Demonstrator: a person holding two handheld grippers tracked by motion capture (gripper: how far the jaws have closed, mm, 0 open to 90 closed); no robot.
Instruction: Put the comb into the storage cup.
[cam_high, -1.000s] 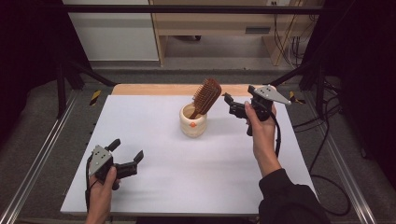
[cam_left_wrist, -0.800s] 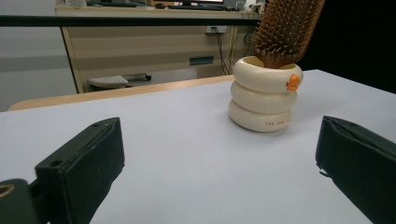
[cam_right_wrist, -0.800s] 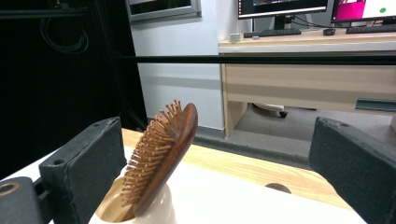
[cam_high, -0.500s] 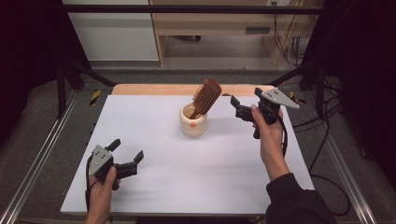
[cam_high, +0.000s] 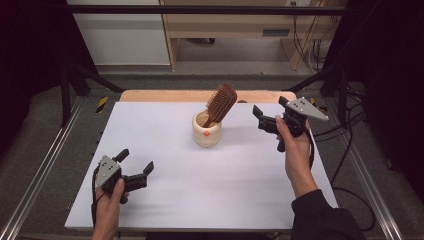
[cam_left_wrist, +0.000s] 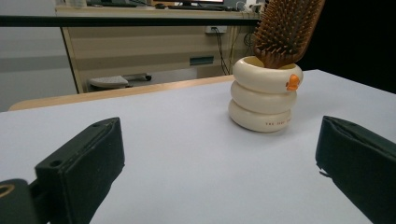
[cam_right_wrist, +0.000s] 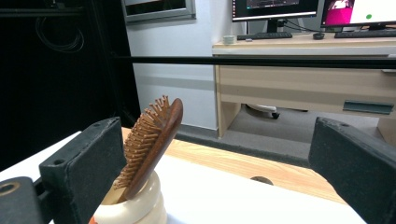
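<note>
- While the brush (cam_high: 220, 103) leaned in the cup (cam_high: 206, 131) mid-table, both claws stood apart, empty.
- Right gripper (cam_high: 268, 121) hovered beside it; left gripper (cam_high: 136, 169) sat well apart.
- The cup's small lettering (cam_left_wrist: 276, 123) was unreadable.

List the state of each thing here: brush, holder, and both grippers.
hairbrush: standing handle-down in the holder, leaning, bristle head sticking out the top, nothing gripping it.
holder: upright on the white table, cream, ringed.
left gripper: open, empty, low near the table's front left.
right gripper: open, empty, raised beside the hairbrush, apart from it.
</note>
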